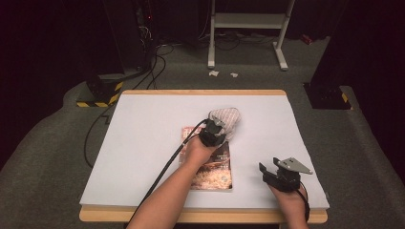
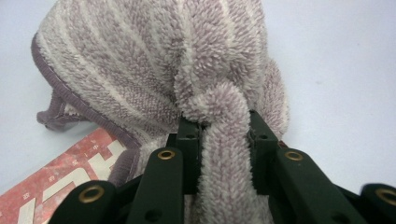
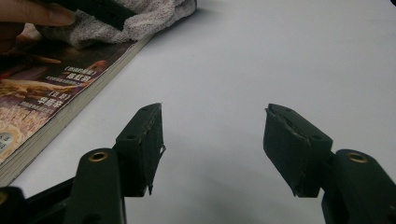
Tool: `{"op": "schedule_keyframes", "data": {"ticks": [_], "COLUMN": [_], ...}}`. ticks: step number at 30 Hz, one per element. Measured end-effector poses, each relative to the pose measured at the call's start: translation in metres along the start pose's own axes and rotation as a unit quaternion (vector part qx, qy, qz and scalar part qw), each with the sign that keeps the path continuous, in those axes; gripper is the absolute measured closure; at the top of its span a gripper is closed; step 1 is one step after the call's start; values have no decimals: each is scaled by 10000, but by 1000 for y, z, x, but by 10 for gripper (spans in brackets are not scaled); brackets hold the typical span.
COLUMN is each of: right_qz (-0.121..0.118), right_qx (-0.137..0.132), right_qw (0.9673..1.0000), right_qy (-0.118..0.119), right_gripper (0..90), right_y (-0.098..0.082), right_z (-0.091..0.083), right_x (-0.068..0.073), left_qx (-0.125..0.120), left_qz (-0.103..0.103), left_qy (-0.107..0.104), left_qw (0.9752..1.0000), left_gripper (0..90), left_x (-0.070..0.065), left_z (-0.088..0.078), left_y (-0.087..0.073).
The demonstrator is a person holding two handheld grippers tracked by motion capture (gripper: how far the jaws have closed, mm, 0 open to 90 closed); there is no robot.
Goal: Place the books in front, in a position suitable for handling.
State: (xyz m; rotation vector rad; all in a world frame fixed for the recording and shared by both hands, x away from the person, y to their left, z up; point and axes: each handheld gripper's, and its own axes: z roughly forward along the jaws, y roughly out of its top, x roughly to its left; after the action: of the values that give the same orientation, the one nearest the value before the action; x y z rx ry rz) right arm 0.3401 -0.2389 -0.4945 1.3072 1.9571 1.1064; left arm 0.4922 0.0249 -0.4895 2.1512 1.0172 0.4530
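Note:
A fluffy grey-and-white striped towel (image 1: 226, 118) lies bunched near the table's middle, partly over the far end of a magazine (image 1: 213, 171). My left gripper (image 1: 213, 130) is shut on a fold of the towel (image 2: 154, 70); the pinched fold runs between its pads (image 2: 189, 140). The magazine's red corner (image 2: 60, 172) peeks out under the towel. My right gripper (image 1: 274, 171) rests near the table's front right, open, with bare table between its fingertips (image 3: 142, 140). The right gripper view takes in the magazine (image 3: 51, 93) and towel (image 3: 149, 16) at upper left.
The white table top (image 1: 143, 143) has a wooden front edge (image 1: 114, 215). A black cable (image 1: 157, 181) trails from the left gripper along the forearm. Beyond the table stand a white frame (image 1: 248, 28) and floor cables (image 1: 148, 67).

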Motion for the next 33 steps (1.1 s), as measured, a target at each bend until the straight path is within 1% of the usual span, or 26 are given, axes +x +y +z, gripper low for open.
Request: {"op": "schedule_keyframes", "data": {"ticks": [3,5,8,10,11,14,15,18,21,26,27,29,30,32,33], "right_qz": [-22,-34,-44,-33,-26,-30,-26,-32,-38,-20,-23,-22,-25,-43,-54], "right_qx": [10,16,10,19,21,31,34,43,57,51,55,61,61,73,59], "right_qw": [10000,10000,10000,10000,10000,10000,10000,10000,10000,10000,10000,10000,10000,10000,10000], "right_qy": [18,13,-3,-13,-13,-24,-25,-25,-25,-33,-33,-26,-27,-22,-25], "right_gripper": [379,379,379,379,379,379,379,379,379,379,379,379,379,379,379], "right_y": [0,0,0,0,0,0,0,-1,-1,-1,-1,-1,-1,-1,-1], "right_z": [1,1,1,1,1,1,1,1,1,1,1,2,2,2,2], "right_x": [1,2,2,2,2,2,2,2,3,3,3,3,3,4,4], "left_qx": [16,40,83,87,103,101,98,57,59,98,70,47,57,21,-1], "left_qz": [-10,-45,-96,-177,-218,-345,-392,-550,-643,-671,-734,-791,-789,-869,-856], "left_qy": [66,117,274,351,427,540,586,674,813,901,899,910,904,833,807], "left_qw": [10000,9999,9995,9992,9988,9979,9975,9962,9946,9936,9932,9927,9928,9927,9931], "left_gripper": [720,720,720,720,720,720,720,720,720,720,721,720,720,721,721], "left_x": [7,14,30,39,48,61,68,81,93,102,103,106,107,107,106], "left_z": [-3,-7,-14,-18,-23,-29,-32,-38,-44,-50,-51,-52,-53,-54,-54], "left_y": [-3,-7,-14,-19,-23,-30,-33,-40,-46,-52,-53,-55,-55,-55,-55]}}
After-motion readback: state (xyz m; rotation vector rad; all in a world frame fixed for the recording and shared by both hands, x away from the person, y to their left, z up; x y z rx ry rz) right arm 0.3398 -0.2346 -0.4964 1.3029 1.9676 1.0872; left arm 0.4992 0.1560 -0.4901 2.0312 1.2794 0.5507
